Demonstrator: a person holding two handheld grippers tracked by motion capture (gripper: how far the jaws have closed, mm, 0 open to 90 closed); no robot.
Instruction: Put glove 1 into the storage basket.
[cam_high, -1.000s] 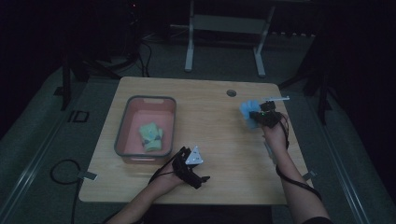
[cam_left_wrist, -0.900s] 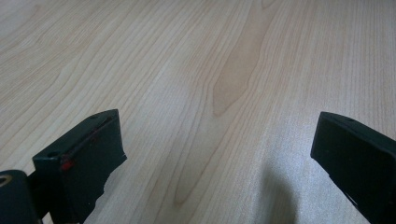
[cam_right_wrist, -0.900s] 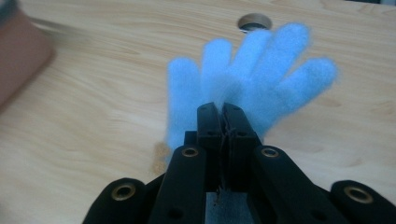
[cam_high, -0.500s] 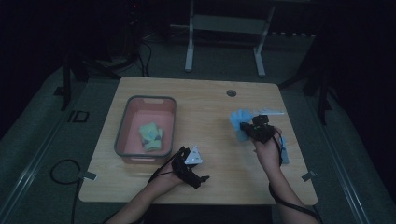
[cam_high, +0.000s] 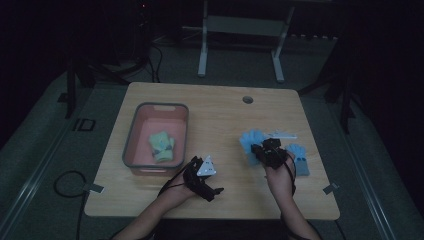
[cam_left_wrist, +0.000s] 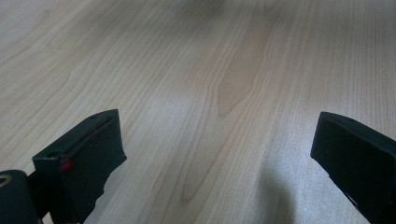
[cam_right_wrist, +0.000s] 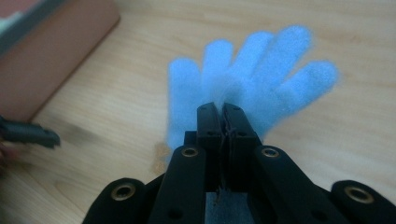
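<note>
Your right gripper (cam_right_wrist: 223, 112) is clamped on the blue glove (cam_right_wrist: 261, 74), pinching it at the palm. In the high view the glove (cam_high: 251, 141) lies right of table centre, long axis toward the bin (cam_high: 131, 145), fingers leading. Bare wood between them. Your left gripper (cam_left_wrist: 212, 140) sits wide apart, holding nothing, near the table's (cam_high: 220, 107) front edge.

The room is dim, with only the light wooden table (cam_high: 215, 115) lit. It has a round hole (cam_high: 247, 99) near its far edge. Around it lies grey carpet (cam_high: 45, 165), with a black cable (cam_high: 67, 185) looping at the left. Beyond the table stands a pale metal frame (cam_high: 240, 30) against darkness
</note>
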